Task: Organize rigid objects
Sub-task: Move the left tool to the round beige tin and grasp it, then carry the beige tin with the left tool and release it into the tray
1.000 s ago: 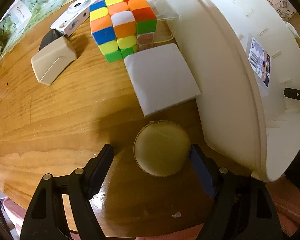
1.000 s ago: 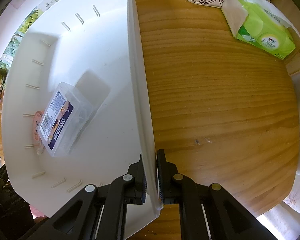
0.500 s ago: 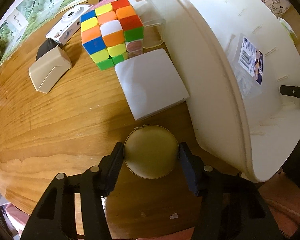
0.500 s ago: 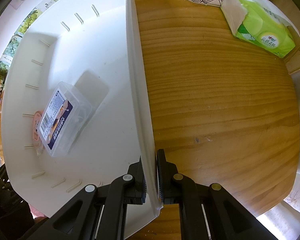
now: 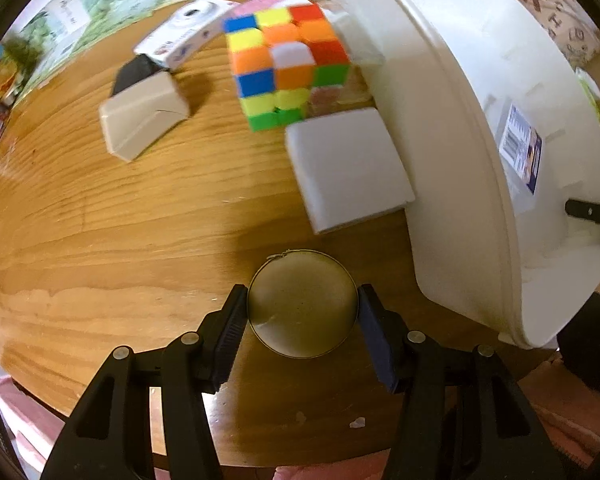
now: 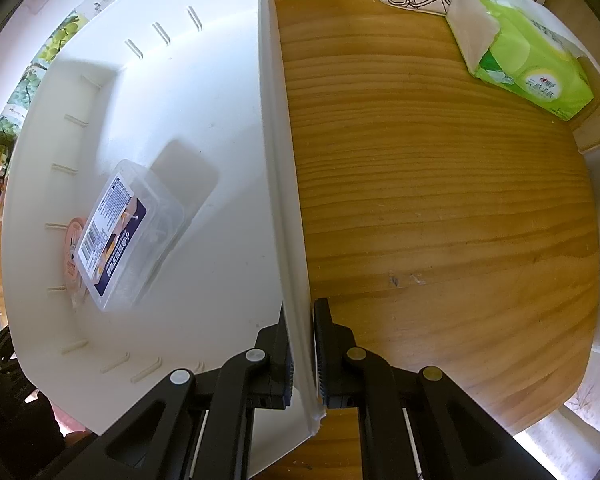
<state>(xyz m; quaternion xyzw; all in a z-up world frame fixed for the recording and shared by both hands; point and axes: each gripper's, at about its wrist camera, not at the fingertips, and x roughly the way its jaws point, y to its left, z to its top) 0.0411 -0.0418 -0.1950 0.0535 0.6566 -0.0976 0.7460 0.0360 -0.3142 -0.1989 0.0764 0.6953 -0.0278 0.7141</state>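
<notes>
A dull gold round tin [image 5: 302, 303] is seen over a honey-brown, striped wooden table [image 5: 100, 220], beside a plain white box [image 5: 348, 168] and a cube [image 5: 286, 66] chequered in orange, yellow, blue, green, red and white. A beige box [image 5: 142, 120], blurred, seems backed in black. The tub [image 6: 204, 92] is white; the tissue pack [image 6: 528, 52] is lime green and white.

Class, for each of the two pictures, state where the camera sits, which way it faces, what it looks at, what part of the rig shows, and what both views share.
Left wrist view: sits on the left gripper, facing down at the wooden table; its black fingers clamp a round brass-coloured tin.
Right wrist view: sits on the right gripper, facing down; its fingers pinch the rim of the white plastic bin.
Shared: the bin, the clear labelled box inside it, and the table.
</notes>
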